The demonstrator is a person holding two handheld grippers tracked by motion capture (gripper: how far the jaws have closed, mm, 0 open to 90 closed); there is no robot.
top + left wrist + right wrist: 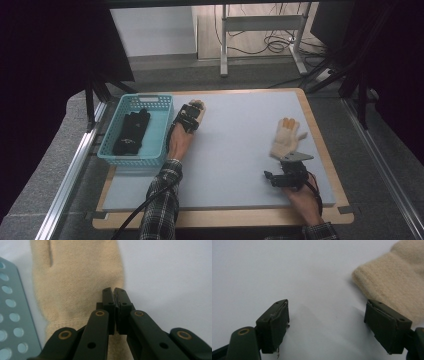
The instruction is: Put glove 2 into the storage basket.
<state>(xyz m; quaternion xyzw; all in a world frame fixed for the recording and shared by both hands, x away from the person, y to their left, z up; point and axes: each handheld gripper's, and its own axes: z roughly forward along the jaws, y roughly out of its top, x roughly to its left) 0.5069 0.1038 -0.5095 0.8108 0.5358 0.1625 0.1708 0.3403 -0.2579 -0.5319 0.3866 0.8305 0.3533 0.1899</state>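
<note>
Basket (161,131) sits just left of the cream glove (75,285); left tool (114,296) pinches that glove, right tool (325,322) gapes wide, empty.

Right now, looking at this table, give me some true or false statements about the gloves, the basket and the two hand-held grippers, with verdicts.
1. A dark glove lies in the turquoise basket. True.
2. The left hand-held gripper has wide-open jaws. False: they are closed over a cream glove.
3. The right hand-held gripper is open. True.
4. The second cream glove is in the basket. False: it lies on the pale mat.
5. The right hand-held gripper grips that glove. False: nothing sits between its jaws.
</note>
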